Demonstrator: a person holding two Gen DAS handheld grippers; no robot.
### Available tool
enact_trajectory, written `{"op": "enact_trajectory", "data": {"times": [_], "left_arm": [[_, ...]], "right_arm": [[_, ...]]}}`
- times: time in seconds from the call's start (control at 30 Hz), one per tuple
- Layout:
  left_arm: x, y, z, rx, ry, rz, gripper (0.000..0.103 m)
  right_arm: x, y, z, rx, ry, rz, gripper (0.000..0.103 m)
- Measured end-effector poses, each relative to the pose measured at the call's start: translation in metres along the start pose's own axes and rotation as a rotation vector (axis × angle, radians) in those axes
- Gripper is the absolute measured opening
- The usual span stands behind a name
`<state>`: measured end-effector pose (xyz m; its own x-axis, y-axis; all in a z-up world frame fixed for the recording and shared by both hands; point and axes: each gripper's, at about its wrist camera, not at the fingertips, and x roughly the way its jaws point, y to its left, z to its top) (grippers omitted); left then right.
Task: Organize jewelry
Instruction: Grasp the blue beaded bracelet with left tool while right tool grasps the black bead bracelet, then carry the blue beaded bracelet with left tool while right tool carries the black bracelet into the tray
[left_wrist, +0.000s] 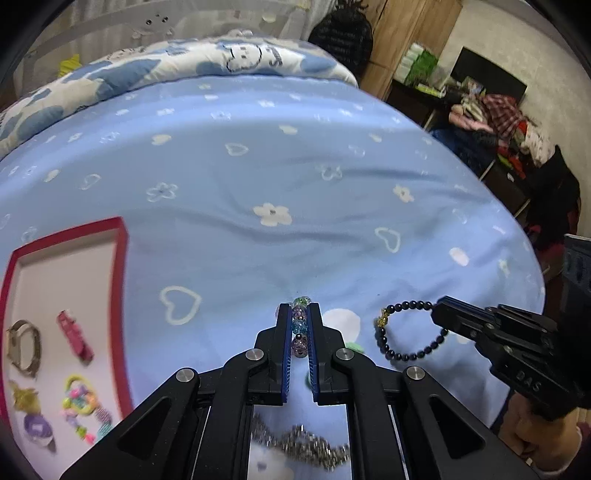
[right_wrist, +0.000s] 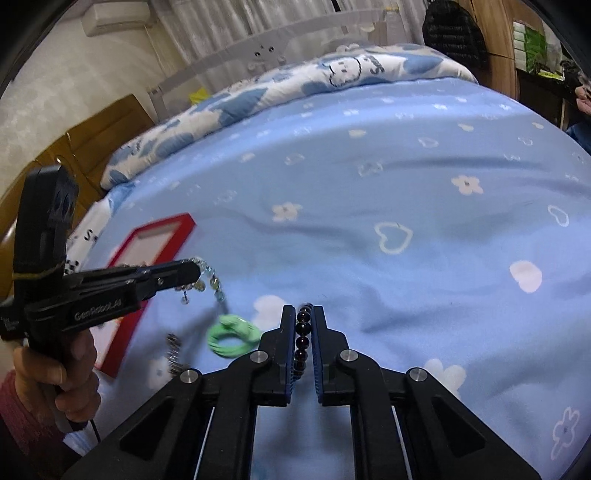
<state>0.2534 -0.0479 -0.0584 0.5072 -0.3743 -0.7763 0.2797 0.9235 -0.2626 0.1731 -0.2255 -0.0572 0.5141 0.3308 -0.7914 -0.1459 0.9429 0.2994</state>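
Left claw: the left claw (left_wrist: 299, 314) is pinched tight on a string of see-through colored beads (left_wrist: 299, 330). From the right wrist camera the bead string (right_wrist: 210, 275) hangs down from its tip above the bed.

Right claw: the right claw (right_wrist: 305, 314) is squeezed on a dark bead bracelet (right_wrist: 302, 338). In the left wrist camera the bracelet (left_wrist: 402, 330) hangs as a loop from that claw (left_wrist: 437, 314), with a small gold charm (left_wrist: 382, 319) on the far side of the loop.

Writing: the side of the left claw's handle reads something like "GenRobot.AI". The right claw's side shows letters that look like "DAS". The pillow (right_wrist: 347, 70) has a drawn face and letters too cut off to read.

Red box: a red box (left_wrist: 120, 280) with a white inside sits on the bed to the left. In it lie a watch (left_wrist: 24, 349), a pink clip (left_wrist: 75, 339), a colorful toy ring (left_wrist: 79, 398) and a purple piece (left_wrist: 37, 428).

Green ring: a green ring (right_wrist: 231, 336) lies on the blue sheet (right_wrist: 406, 184), near the box.

Silver chain: a blurry silver chain (left_wrist: 299, 443) lies under the left claw.
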Motion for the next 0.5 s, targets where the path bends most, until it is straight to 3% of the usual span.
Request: {"op": "enact_trajectory", "data": {"times": [0.5], "left_arm": [[-0.114,0.040,-0.060,-0.113,-0.117,0.030,0.006]], "right_arm": [[-0.026,0.057,0.009,-0.054,-0.064,0.102,0.008]]}}
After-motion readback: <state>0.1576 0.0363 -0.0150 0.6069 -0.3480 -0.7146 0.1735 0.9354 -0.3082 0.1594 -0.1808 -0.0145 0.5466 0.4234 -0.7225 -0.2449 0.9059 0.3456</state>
